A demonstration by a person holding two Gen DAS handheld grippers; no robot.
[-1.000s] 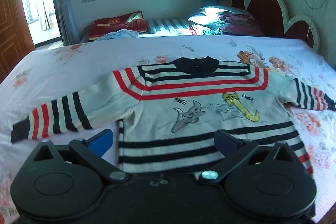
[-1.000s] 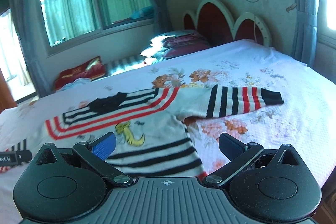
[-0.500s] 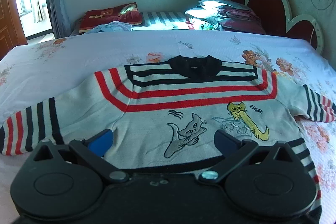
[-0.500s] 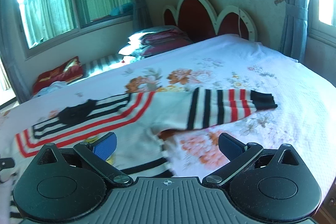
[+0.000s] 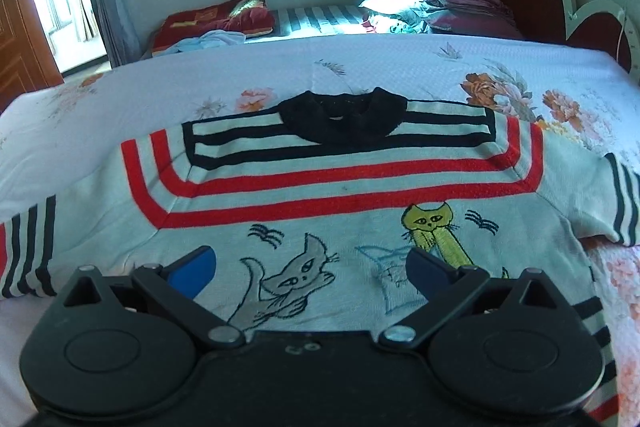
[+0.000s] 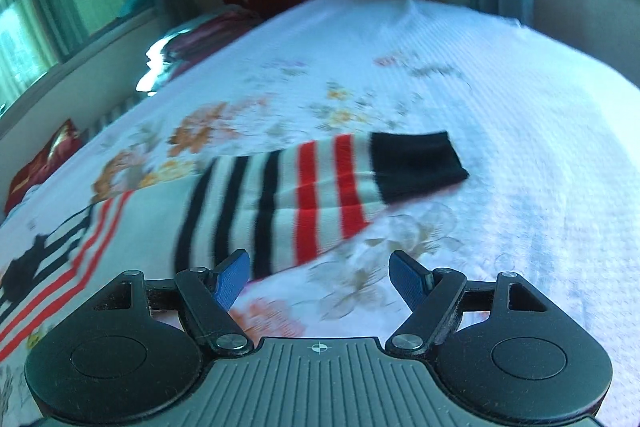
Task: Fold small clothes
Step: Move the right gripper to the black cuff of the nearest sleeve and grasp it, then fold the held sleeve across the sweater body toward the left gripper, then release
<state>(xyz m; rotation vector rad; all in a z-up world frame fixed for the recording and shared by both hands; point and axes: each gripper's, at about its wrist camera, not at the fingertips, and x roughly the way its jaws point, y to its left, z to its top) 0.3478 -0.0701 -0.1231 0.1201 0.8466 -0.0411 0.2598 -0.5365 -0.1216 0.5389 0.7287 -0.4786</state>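
The sweater (image 5: 320, 195) is seen flat on the bed (image 5: 120, 99) under the spread, empty left gripper (image 5: 310, 269). Only the right view shows its black-cuffed sleeve (image 6: 320, 195), before the likewise spread, empty right gripper (image 6: 320, 277).

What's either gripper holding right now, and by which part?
Nothing. The left gripper is open over the sweater chest; the right gripper is open near the sleeve, not closed on it.
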